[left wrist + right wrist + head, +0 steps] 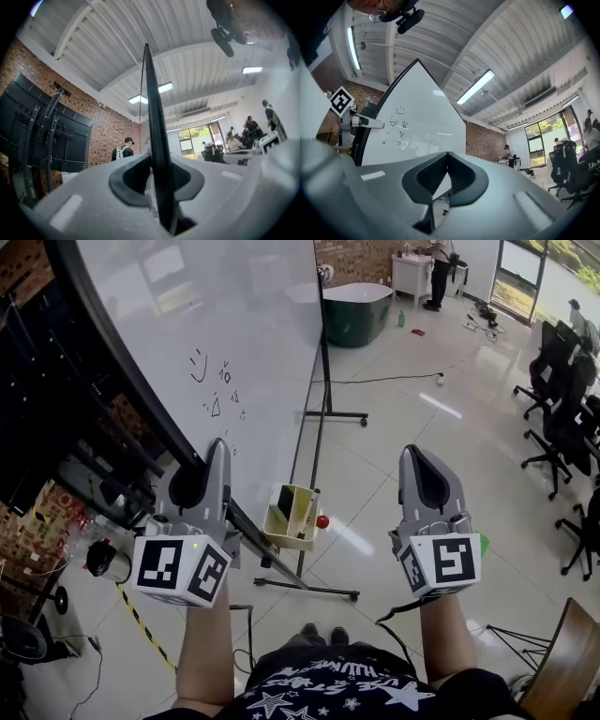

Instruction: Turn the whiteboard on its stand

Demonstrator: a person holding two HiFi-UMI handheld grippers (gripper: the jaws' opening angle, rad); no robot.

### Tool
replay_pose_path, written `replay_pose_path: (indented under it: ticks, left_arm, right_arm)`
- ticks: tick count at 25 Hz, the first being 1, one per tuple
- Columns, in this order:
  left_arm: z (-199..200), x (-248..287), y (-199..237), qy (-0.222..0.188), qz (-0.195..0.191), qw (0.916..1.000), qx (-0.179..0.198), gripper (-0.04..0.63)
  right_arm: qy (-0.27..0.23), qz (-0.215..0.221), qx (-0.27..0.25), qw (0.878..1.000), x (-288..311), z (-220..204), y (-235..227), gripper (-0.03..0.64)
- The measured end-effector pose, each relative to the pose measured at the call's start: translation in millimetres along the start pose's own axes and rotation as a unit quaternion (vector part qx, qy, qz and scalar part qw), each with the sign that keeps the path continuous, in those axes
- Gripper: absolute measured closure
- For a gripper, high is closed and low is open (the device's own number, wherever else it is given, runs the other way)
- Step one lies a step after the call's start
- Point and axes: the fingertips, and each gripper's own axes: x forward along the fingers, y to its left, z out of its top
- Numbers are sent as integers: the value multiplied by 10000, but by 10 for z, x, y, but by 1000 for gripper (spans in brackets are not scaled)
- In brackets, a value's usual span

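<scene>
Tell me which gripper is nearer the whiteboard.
Left. The left gripper grips the whiteboard by its dark edge; the right gripper, jaws together and empty, is off to its right, clear of it.

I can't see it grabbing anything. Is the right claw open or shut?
Shut. The right gripper has its jaw tips touching with nothing between them; the whiteboard stands beyond it.

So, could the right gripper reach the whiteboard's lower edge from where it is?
Probably yes: nothing stands between the right gripper and the whiteboard, but its jaws are shut and would need opening first.
</scene>
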Motion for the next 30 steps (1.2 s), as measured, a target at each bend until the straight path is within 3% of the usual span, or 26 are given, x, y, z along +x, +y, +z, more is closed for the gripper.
replay_pose_path:
  ticks: [5,11,16,30]
  left_arm:
    - [4,9,-9,32,-70,9999,145,513]
    - [-9,17,15,4,256,9996,132,548]
    - [-15,11,16,-80,122,9997,172,546]
    - [6,-19,41,72,247,9996,126,552]
  right_arm:
    - [106,43,125,9999,-29,-105,52,609]
    - [263,58,217,9994,-93,-228,92,609]
    - [315,41,197,9993,-181,-227,39,609]
    - [501,103,257,9984,-354,-434,-106,609]
